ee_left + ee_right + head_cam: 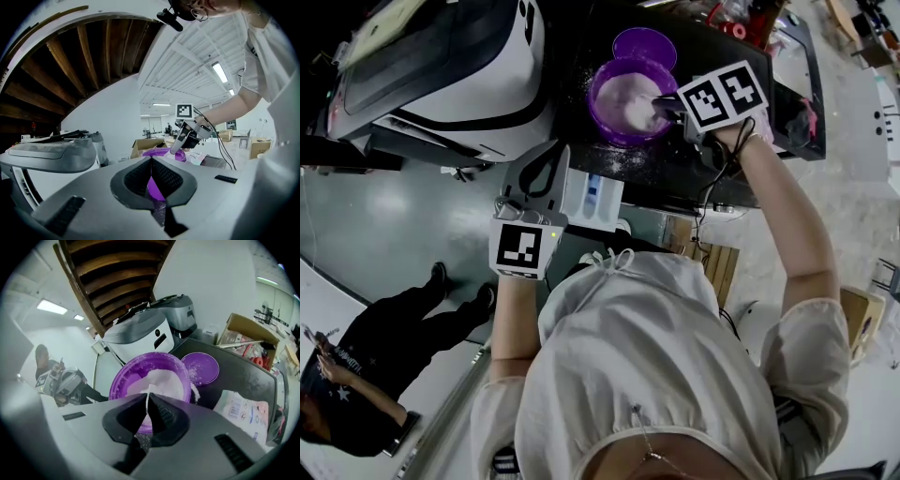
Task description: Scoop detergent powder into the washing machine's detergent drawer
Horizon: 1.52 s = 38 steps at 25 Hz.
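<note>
A purple tub (pixel 614 80) of white detergent powder (pixel 633 105) stands on the dark counter, and it fills the middle of the right gripper view (pixel 123 380). My right gripper (pixel 664 106) reaches into it from the right, shut on the thin handle of a white scoop (pixel 176 145) whose end rests in the powder. The white detergent drawer (pixel 592 199) with blue inserts is pulled out below the counter edge. My left gripper (pixel 551 164) hangs just left of the drawer, jaws closed tip to tip with nothing between them.
The tub's purple lid (pixel 644 45) lies behind it. A white-and-black washing machine (pixel 441 66) sits at the left. A white packet (pixel 241 411) lies on the counter at the right. A person in dark clothes (pixel 366 375) stands on the floor lower left.
</note>
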Available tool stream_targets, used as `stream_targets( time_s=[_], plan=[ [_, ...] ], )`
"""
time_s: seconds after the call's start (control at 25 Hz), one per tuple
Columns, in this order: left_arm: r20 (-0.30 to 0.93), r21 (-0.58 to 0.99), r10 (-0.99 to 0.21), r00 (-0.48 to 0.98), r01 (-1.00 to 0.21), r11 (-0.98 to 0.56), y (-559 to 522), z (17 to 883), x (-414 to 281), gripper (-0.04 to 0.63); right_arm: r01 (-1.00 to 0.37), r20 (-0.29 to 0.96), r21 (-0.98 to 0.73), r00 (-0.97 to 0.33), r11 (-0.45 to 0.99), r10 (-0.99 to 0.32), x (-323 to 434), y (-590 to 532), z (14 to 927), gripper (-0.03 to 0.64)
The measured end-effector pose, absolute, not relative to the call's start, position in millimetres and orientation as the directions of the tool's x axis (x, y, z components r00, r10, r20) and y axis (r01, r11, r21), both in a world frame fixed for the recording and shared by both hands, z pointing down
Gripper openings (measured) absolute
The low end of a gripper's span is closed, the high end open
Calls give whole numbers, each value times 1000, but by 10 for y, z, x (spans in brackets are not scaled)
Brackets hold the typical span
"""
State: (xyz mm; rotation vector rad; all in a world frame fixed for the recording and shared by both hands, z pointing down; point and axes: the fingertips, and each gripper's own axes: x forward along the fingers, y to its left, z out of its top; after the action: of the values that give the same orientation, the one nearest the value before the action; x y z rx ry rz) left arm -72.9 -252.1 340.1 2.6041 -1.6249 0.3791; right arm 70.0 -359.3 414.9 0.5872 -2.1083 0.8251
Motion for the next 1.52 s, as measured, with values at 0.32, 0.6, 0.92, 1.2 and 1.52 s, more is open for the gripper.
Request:
stream_targets(
  time_s=[0.32, 0.6, 0.92, 1.2, 1.52],
  plan=[
    [175, -115, -888, 425, -887, -447, -2559, 3302, -698, 21, -639, 630, -599, -748, 482, -209, 736, -3671, 3962, 9],
    [141, -127, -886, 442, -879, -459, -2583, 3247, -615, 21, -510, 457, -784, -860, 353, -227, 628, -3524, 3787, 11],
    [112, -137, -891, 440, -881, -452, -2571, 3140, -658, 21, -313, 249, -930, -922, 193, -296, 640, -3313, 3523, 11],
    [93, -110, -880, 465, -874, -473, -2417, 3066, -680, 21, -159, 106, -977, -941, 143, -320, 616, -2991, 3394, 11],
    [142, -127, -837, 529, -829, -545, -2049, 3255, -759, 21, -104, 55, -987, -937, 122, -346, 497, -2504, 3458, 11]
  ],
)
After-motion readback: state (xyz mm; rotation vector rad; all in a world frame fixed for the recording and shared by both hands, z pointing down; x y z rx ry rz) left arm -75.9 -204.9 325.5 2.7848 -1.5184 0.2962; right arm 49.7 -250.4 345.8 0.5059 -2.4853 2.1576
